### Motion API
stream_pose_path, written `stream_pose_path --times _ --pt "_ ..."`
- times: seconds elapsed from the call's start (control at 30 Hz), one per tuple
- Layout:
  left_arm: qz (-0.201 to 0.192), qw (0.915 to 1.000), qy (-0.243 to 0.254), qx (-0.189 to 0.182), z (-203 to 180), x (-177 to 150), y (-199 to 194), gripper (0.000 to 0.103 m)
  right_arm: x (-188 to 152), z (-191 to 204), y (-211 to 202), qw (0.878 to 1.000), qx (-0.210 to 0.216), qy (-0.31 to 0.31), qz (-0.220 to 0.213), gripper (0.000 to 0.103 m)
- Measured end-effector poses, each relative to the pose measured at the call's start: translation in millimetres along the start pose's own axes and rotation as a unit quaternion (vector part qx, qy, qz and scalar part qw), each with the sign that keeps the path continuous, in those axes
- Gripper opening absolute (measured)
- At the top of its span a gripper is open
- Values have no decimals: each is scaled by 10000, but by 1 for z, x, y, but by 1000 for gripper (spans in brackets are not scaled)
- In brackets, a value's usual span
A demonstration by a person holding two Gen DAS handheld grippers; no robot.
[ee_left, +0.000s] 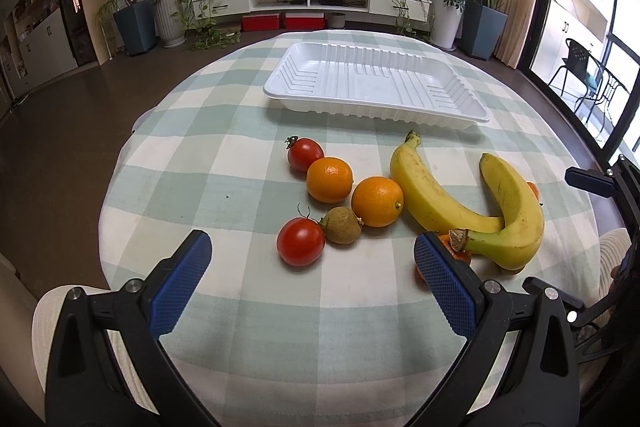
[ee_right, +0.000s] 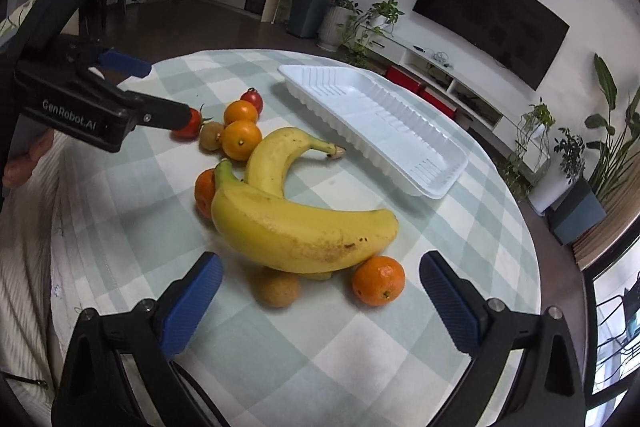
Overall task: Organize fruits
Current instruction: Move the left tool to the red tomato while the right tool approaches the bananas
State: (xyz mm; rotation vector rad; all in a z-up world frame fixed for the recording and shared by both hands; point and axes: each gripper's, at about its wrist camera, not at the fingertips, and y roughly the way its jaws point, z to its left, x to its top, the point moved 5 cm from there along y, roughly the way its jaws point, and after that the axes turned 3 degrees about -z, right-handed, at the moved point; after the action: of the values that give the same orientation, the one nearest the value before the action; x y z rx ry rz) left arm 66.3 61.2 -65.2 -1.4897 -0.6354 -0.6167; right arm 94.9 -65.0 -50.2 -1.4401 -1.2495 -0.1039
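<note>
An empty white plastic tray (ee_left: 376, 83) (ee_right: 376, 119) lies at the far side of a round table. In front of it lie two bananas (ee_left: 436, 191) (ee_right: 304, 231), two tomatoes (ee_left: 301, 241), several oranges (ee_left: 377, 201) (ee_right: 379, 281) and brown kiwis (ee_left: 343, 225) (ee_right: 277, 287). My left gripper (ee_left: 312, 259) is open and empty, just short of the near tomato and kiwi. My right gripper (ee_right: 320, 279) is open and empty, its fingers either side of the near banana, a kiwi and an orange.
The table wears a green-and-white checked cloth (ee_left: 240, 155) and drops off at its round edge. The left gripper's body (ee_right: 80, 107) reaches in from the left of the right wrist view. Potted plants, a TV and a low cabinet stand beyond.
</note>
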Motion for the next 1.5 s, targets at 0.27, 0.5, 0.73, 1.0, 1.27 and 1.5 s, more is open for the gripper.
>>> stream_pose_path --times 0.27,0.5,0.73,1.0,1.27,1.5 --pt "18 10000 84 -12 -2 0 5 102 -6 -38 -6 9602 1472 2373 -33 96" --pt "65 9998 160 -25 -3 -1 14 103 -31 -64 18 8478 2564 4641 94 96" --pt "151 9998 151 -40 0 -1 23 103 -42 -65 43 7399 3231 5900 46 97" --pt "260 9996 41 -125 8 0 35 101 -36 -57 51 7157 3180 6218 77 100" --pt "445 9989 41 -133 10 0 49 91 -31 -66 59 7152 3077 6271 223 103" --pt "406 9989 243 -69 4 1 51 91 -24 -60 66 7442 2834 6021 568 103"
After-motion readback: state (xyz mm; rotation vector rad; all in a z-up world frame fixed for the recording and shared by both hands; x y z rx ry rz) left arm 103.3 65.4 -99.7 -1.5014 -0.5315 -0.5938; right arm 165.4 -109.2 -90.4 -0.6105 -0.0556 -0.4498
